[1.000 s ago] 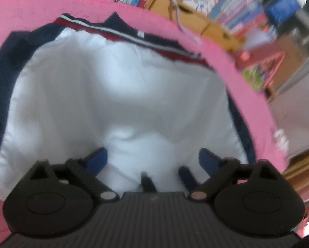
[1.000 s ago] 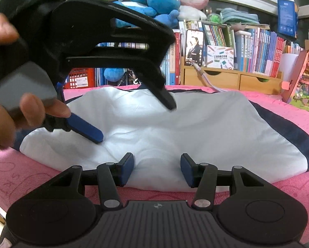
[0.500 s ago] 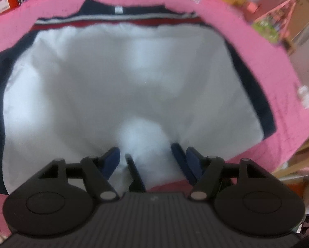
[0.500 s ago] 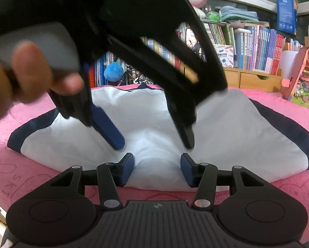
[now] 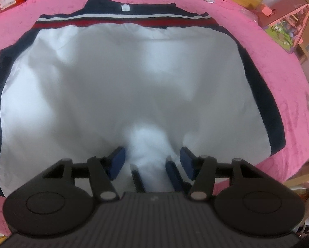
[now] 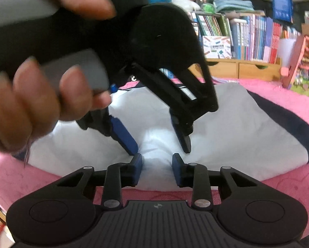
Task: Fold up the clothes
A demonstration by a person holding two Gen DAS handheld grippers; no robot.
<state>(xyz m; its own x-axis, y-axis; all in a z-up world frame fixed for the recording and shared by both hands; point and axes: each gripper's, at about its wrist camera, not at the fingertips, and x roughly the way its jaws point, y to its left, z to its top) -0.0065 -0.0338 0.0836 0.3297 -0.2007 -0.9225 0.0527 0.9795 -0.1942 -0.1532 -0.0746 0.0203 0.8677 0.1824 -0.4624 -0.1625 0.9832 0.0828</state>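
Moved: left gripper (image 5: 152, 158) now over near hem, jaws narrowing astride bunched cloth. Right gripper (image 6: 156, 166) pinching that ridge. Garment (image 5: 133, 78) flat on pink cover (image 5: 268, 47); folding barely begun.

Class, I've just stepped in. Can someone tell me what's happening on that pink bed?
A person is folding a white and navy shirt spread on a pink blanket, a claw in each hand. The left claw, held in a hand, comes down over the shirt's near edge. The right claw sits level at that same edge. Both have just been closing around one raised bunch of white cloth. Whether the pads press it yet is hard to tell. No fold is made yet.
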